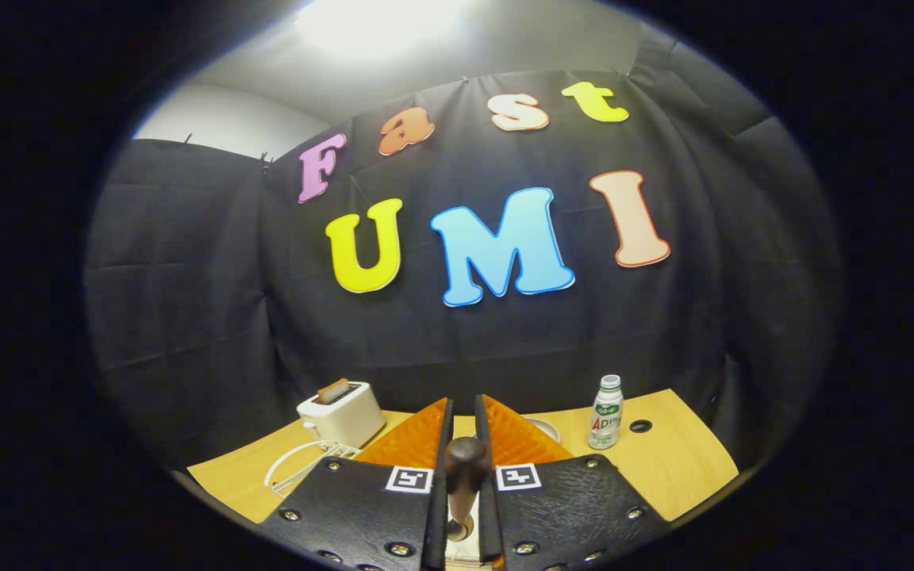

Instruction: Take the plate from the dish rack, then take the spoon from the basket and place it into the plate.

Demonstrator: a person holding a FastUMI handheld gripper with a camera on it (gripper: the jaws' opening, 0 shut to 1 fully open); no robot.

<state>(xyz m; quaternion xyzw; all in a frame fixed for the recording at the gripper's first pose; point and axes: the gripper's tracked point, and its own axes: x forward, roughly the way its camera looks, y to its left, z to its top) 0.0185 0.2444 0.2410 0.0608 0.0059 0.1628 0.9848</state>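
My gripper [463, 408] is shut on the spoon [465, 468], both fingers pressing on it from either side. The spoon's dark rounded handle end sticks up between the fingers, and a bit of its metal shaft shows below. The gripper is raised above the wooden table [663, 468] and faces the booth wall. A sliver of the pale plate rim [546, 429] peeks out just past the right finger; the rest of the plate is hidden. The white wire dish rack [298, 468] lies on the table beside the left finger.
A white toaster [342, 414] with a slice in its slot stands beyond the rack. A small white-and-green bottle [606, 412] stands upright beyond the right finger, with a round hole [640, 426] in the tabletop beside it.
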